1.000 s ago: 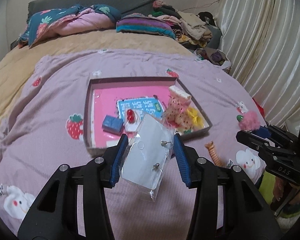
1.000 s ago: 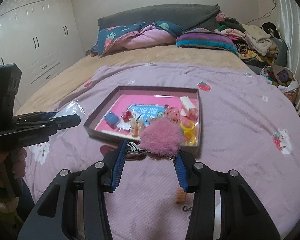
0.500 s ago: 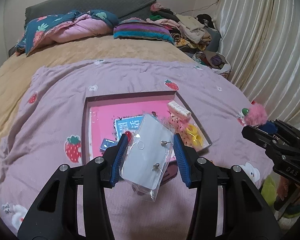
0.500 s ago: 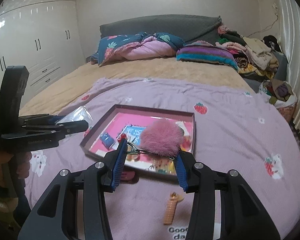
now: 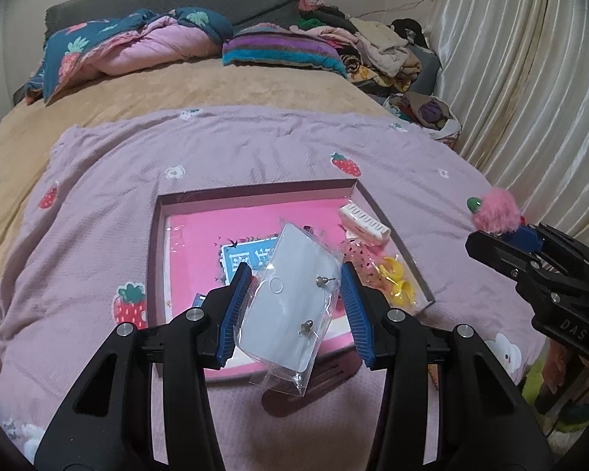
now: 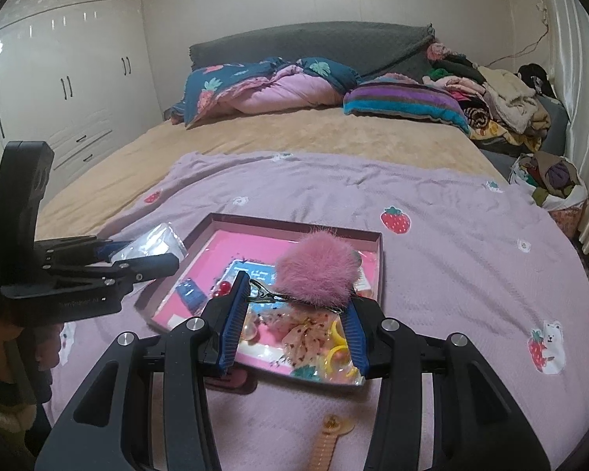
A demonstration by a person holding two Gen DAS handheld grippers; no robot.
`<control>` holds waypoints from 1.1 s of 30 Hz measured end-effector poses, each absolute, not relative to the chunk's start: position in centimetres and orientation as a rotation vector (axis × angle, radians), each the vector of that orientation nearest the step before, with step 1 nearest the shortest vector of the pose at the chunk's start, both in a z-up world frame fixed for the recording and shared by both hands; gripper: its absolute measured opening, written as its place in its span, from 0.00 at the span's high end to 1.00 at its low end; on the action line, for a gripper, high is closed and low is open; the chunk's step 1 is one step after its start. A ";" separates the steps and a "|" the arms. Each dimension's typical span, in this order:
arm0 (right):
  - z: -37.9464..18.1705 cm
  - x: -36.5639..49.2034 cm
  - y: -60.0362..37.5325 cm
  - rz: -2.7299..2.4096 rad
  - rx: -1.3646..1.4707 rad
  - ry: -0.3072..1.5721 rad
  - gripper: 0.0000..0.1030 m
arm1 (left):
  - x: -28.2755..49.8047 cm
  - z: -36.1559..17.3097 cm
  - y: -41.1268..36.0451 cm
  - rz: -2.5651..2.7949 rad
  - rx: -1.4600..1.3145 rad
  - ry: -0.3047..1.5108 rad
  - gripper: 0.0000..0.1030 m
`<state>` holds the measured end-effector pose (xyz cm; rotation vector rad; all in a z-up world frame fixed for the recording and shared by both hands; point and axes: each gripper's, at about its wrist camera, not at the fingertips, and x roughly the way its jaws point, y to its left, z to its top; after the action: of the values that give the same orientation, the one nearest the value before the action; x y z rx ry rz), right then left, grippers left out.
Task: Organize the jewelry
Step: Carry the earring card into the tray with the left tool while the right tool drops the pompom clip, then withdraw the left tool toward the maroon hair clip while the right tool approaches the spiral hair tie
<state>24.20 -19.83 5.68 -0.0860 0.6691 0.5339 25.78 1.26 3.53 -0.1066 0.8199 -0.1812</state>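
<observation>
Over pink tray on strawberry blanket, left jaws pinching earring packet, right jaws gripping pompom clip.

home bedroom | bed | wardrobe | curtains

Dim, warm indoor light, even overall. Glare spots on the glossy wardrobe doors, upper left of right wrist view. Soft shadows under the tray. Heavy fisheye bending, black vignette at corners. Slightly soft, grainy detail throughout.
</observation>
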 end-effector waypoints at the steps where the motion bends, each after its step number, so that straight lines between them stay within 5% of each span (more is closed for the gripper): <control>1: 5.5 24.6 -19.7 0.534 -0.086 0.674 0.58 | 26.0 3.3 1.3 -0.181 -0.106 0.823 0.63; 22: -2.1 30.5 -18.8 0.529 -0.087 0.837 0.57 | 29.4 -2.7 1.1 -0.176 -0.107 0.940 0.61; 33: -2.3 28.0 -20.3 0.531 -0.052 0.842 0.35 | 27.6 -2.3 0.8 -0.165 -0.084 0.924 0.37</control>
<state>28.02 -20.26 -2.25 -0.0525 0.8419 0.5306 27.65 0.78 -2.30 -0.0843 0.9236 -0.1645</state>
